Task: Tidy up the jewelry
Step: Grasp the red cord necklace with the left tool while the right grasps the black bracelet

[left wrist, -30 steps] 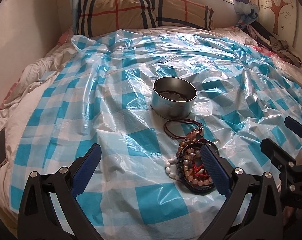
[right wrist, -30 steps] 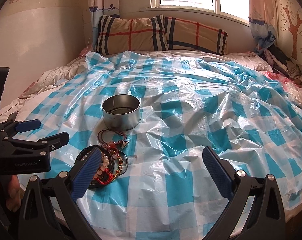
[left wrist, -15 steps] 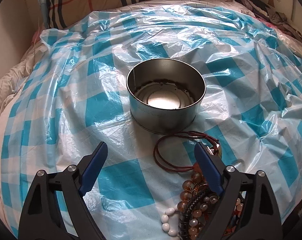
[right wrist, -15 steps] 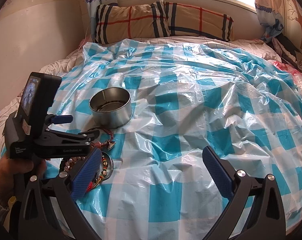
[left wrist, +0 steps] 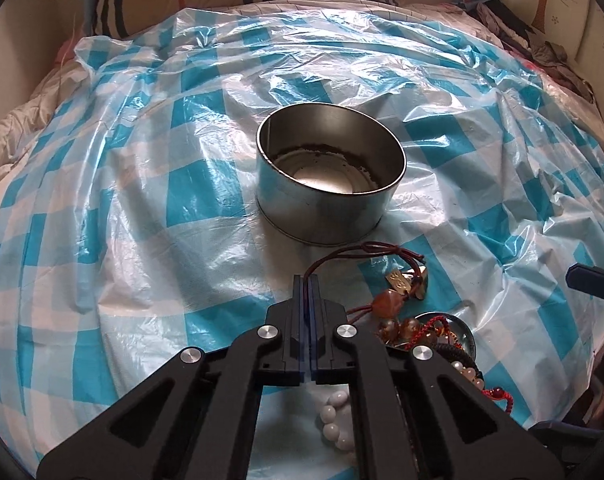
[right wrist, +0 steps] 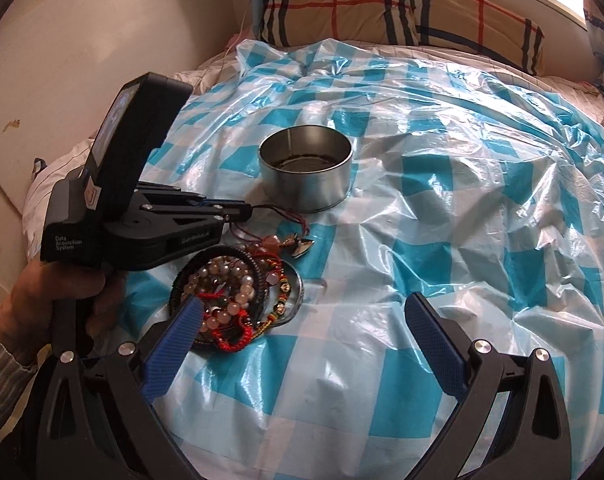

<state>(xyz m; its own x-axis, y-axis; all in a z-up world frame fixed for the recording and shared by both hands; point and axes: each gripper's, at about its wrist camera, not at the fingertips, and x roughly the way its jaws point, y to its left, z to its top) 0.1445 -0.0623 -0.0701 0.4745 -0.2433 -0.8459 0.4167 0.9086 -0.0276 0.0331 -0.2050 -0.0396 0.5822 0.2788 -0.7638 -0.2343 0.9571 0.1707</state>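
Observation:
A round metal tin (left wrist: 330, 184) stands open and empty on the blue-checked plastic sheet; it also shows in the right wrist view (right wrist: 305, 174). In front of it lies a brown cord necklace (left wrist: 366, 250) with amber beads and a metal pendant (left wrist: 406, 282). A pile of bead bracelets (right wrist: 232, 300) sits on a shallow lid. My left gripper (left wrist: 306, 280) is shut on the brown cord, low over the sheet; it also shows in the right wrist view (right wrist: 244, 213). My right gripper (right wrist: 302, 320) is open and empty, its left finger over the pile.
The plastic sheet (right wrist: 462, 200) covers a bed. Plaid pillows (right wrist: 382, 12) lie at the head under a window. A wall (right wrist: 62, 40) runs along the left. Clothes (left wrist: 542, 40) are heaped at the far right.
My left gripper has moved forward and closed its fingers on the brown cord. My right gripper has moved closer to the bracelet pile and stays open.

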